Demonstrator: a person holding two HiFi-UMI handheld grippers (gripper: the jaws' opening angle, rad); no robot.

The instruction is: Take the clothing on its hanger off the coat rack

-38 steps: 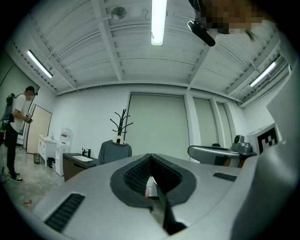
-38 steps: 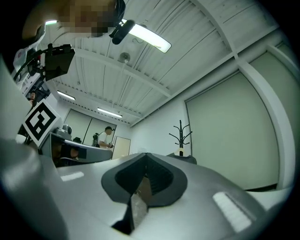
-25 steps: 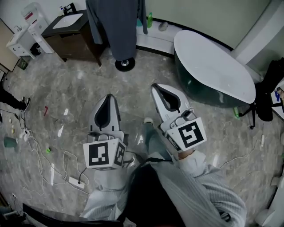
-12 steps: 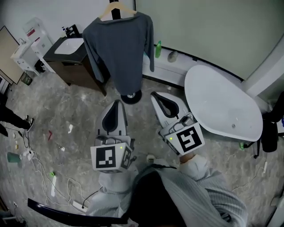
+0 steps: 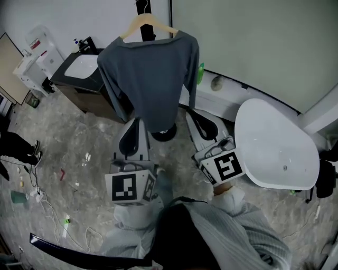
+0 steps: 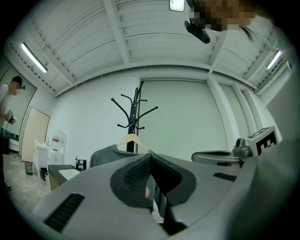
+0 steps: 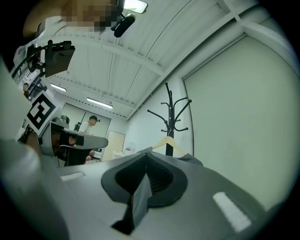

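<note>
The grey shirt [image 5: 150, 79] is hung on the rack [image 5: 143, 6] by a wooden hanger [image 5: 148, 23], directly ahead of both grippers. In the head view its hem lies close to the left gripper's [image 5: 135, 125] tip. The left and right gripper [image 5: 193, 116] are recorded fully closed, with nothing held. A white tub [image 5: 277, 150] stands to the right, a dark cabinet [image 5: 79, 74] ahead-left. Since a second ago, the shirt has drawn markedly nearer.

Likely a bathroom mock-up, white bathtub [image 5: 277, 145], dark vanity [image 5: 79, 90] with sink [image 5: 83, 64]
</note>
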